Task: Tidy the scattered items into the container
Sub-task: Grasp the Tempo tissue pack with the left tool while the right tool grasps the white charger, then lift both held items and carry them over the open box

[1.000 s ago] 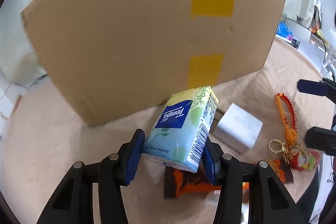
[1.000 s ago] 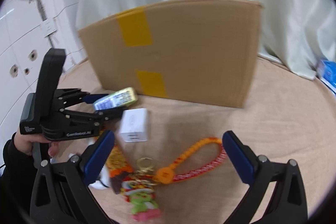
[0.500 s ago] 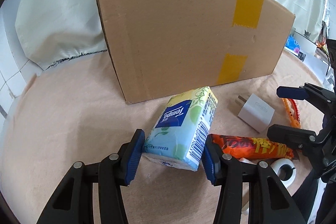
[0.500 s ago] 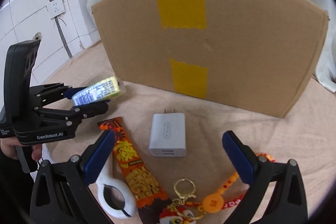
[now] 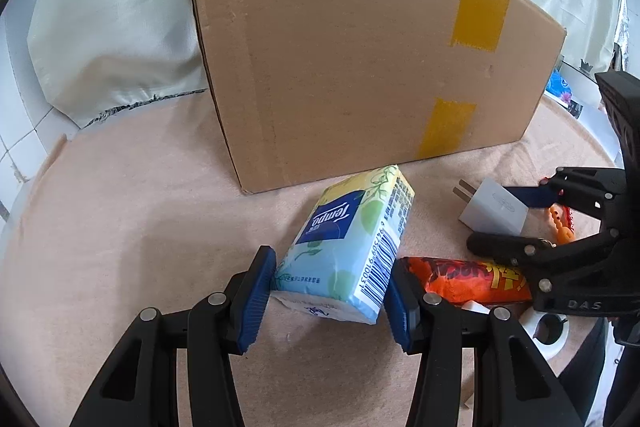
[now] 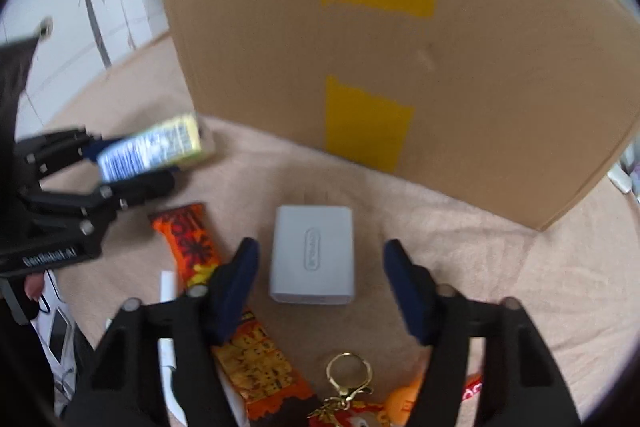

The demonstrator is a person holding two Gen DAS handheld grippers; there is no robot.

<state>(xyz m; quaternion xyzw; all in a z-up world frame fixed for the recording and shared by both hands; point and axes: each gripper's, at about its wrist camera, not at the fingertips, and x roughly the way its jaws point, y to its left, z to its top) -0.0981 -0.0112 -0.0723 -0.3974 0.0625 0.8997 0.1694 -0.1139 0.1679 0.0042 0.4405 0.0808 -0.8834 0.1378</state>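
My left gripper (image 5: 330,287) is shut on a blue and green Tempo tissue pack (image 5: 348,239) and holds it tilted above the beige cloth, in front of the tall cardboard box (image 5: 352,67). In the right wrist view that same pack (image 6: 148,147) shows at the left, blurred. My right gripper (image 6: 320,267) straddles a white wall charger (image 6: 312,259) lying flat on the cloth. Its jaws are closing, with a gap left between each blue pad and the charger. The box (image 6: 400,67), with yellow tape on it, stands just behind.
An orange snack bar (image 6: 192,243) lies left of the charger, partly under my right gripper's left finger. A gold-ring keychain with a red charm (image 6: 348,379) and an orange lanyard (image 5: 560,223) lie nearby, as does a white clip (image 5: 548,331). Pale curtains hang behind the box.
My right gripper has moved forward and down over the charger, and its jaws have narrowed around it. My left gripper shifted left with the tissue pack, then kept still.
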